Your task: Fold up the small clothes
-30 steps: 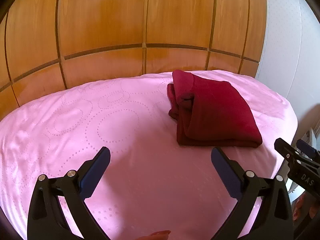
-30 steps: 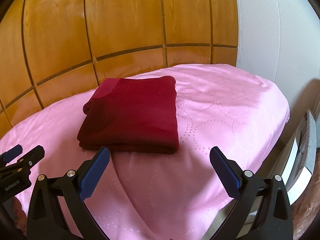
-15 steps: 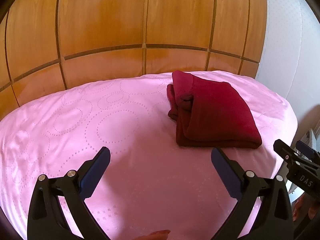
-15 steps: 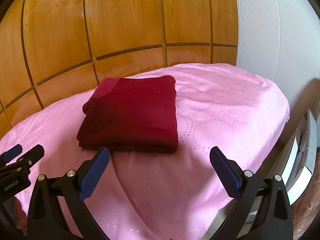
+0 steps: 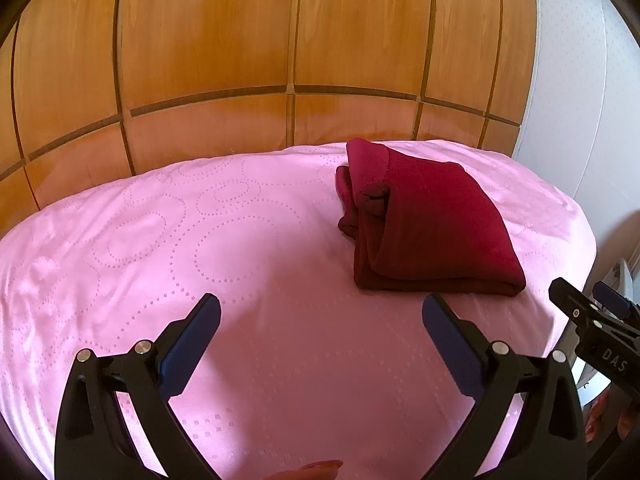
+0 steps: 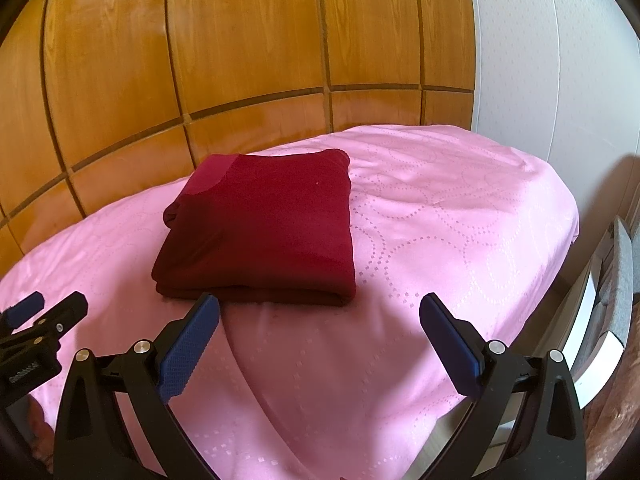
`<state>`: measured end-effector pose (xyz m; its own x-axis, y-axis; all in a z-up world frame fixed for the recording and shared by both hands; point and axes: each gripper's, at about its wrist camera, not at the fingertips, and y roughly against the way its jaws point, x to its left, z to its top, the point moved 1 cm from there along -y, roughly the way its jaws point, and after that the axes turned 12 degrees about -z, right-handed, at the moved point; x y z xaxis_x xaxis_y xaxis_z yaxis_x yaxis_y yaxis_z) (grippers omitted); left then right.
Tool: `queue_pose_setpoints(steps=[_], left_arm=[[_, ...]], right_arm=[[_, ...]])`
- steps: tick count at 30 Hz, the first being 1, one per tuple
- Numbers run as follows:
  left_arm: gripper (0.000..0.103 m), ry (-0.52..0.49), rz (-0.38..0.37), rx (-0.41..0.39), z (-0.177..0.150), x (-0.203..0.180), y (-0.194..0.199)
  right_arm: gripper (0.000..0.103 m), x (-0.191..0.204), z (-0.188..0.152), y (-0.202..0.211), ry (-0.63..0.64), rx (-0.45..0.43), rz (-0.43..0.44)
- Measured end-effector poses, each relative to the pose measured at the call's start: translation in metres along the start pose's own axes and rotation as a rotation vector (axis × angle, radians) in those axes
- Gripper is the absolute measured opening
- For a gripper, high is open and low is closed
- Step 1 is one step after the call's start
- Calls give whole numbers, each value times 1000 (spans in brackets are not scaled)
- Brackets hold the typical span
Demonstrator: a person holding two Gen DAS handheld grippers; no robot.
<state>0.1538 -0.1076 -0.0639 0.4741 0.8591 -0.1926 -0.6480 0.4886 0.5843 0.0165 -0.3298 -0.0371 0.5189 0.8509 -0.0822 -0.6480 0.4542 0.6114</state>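
A dark red garment lies folded into a thick rectangle on the pink sheet; it also shows in the right wrist view. My left gripper is open and empty, above the sheet, near and left of the garment. My right gripper is open and empty, just in front of the garment's near edge. Each gripper shows at the side of the other's view: the right one and the left one.
The pink sheet covers a bed against a wooden panelled wall. A white wall stands at the right. The bed's right edge drops off beside grey and white furniture.
Almost nothing. Both grippers stay open and nearly still; the garment has not moved.
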Motion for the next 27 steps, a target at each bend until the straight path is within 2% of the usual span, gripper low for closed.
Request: queue_pose_setpoints(steps=[16,27], left_arm=[[101,-25,18,8,-1,-5,0],[101,61,-7,31,-1,7,-4]], right_arm=[[99,-1,0,-1,3,5,4],[99,-1,-2,-3,3,13,9]])
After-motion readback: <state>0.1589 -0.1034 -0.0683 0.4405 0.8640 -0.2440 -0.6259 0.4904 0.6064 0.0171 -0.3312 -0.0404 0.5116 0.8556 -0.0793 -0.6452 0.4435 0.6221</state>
